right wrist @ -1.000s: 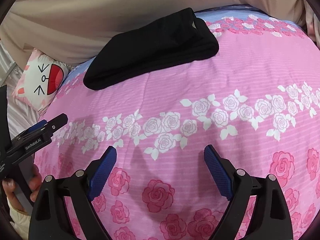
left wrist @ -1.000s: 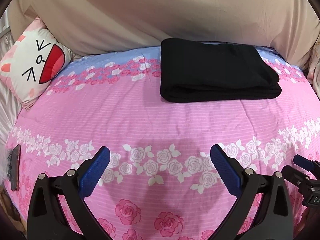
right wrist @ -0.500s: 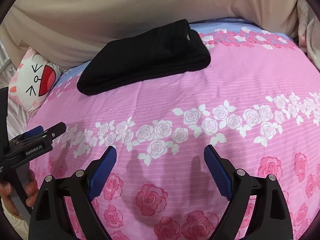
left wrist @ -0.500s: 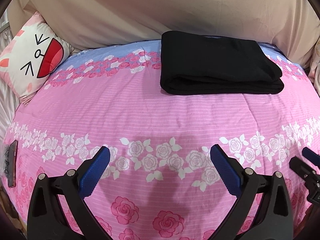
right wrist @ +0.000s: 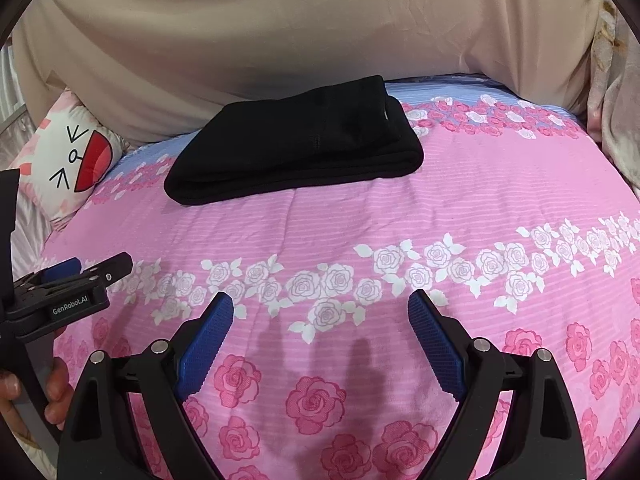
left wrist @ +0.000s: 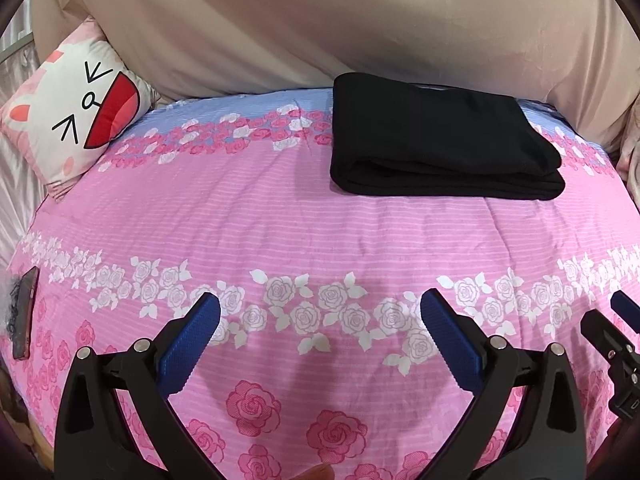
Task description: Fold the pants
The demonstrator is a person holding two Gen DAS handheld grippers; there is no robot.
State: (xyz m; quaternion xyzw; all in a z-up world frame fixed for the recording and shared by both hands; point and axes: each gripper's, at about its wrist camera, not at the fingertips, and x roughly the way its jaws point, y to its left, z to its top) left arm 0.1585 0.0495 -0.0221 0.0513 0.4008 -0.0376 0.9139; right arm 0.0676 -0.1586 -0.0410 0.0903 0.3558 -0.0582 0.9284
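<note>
Left wrist view, folded pants [left wrist: 436,144], bedspread [left wrist: 280,232]

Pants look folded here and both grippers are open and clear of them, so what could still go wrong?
1. The black pants lie as loose, unpinned layers; any further nudge from the left gripper or right gripper could splay them.
2. A phone lies at the bedspread's left edge, near the left gripper; a sideways swing might knock it off.

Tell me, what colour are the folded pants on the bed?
Plain black. The pants show best in the left wrist view.
</note>
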